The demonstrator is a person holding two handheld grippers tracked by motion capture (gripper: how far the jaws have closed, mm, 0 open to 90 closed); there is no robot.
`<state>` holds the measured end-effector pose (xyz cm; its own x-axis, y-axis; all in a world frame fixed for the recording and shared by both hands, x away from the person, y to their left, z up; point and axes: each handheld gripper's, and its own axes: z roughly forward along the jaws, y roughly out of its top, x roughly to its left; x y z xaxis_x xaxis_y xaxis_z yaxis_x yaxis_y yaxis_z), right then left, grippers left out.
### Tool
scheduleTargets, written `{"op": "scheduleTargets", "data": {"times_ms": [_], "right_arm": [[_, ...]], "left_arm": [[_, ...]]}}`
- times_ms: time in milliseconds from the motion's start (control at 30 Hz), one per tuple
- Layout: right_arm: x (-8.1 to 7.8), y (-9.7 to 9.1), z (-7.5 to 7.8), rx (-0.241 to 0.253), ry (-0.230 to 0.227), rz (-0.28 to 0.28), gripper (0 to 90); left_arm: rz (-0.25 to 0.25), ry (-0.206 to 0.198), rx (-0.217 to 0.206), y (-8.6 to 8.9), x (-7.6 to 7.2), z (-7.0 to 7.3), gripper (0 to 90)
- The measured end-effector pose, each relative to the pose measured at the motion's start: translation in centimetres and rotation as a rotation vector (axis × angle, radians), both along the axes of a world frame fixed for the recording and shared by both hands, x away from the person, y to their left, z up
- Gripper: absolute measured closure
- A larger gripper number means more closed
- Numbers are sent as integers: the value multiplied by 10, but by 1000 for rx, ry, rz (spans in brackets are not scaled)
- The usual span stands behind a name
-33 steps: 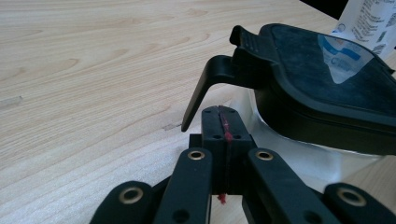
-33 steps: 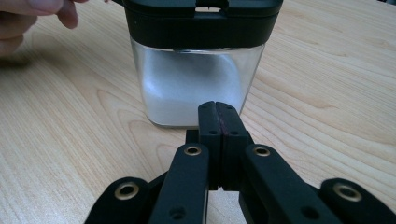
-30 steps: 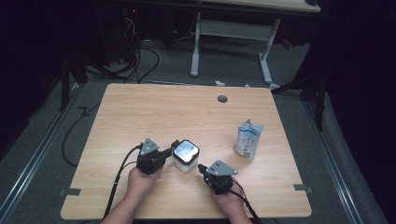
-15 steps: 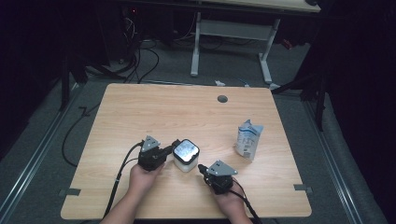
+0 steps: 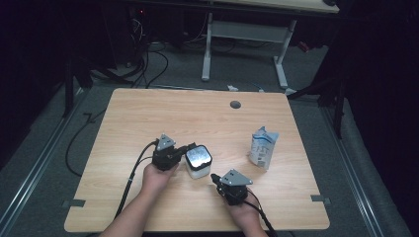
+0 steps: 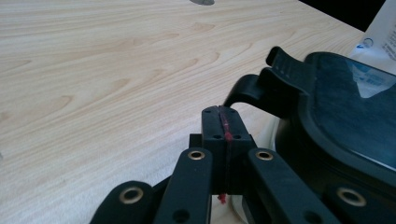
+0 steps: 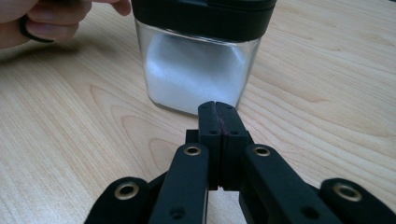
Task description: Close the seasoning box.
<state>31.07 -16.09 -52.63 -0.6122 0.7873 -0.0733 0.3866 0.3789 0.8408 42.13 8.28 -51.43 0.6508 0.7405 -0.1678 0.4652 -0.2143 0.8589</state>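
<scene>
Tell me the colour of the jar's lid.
Black; the jar lid shows best in the right gripper view, above the white contents.

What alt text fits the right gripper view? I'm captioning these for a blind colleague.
The right gripper's shut black jaws point at a clear square jar of white powder with a black lid, standing just ahead on the wooden table. A hand's fingers show at top left.

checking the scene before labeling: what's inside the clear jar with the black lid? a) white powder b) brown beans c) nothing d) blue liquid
a: in the right gripper view the jar shows white powder heaped behind its clear wall, under the black lid.
</scene>
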Motion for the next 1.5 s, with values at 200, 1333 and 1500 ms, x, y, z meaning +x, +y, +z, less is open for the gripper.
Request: {"op": "scheduleTargets", "data": {"times_ms": [200, 1333, 1500], "right_arm": [[2, -3, -1, 5, 7, -20, 898], [35, 8, 6, -19, 15, -82, 900], [29, 12, 6, -23, 11, -63, 900]], "left_arm": [[15, -15, 28, 14, -9, 1, 900], [84, -30, 101, 100, -79, -6, 401], [82, -29, 99, 101, -79, -6, 389]]}}
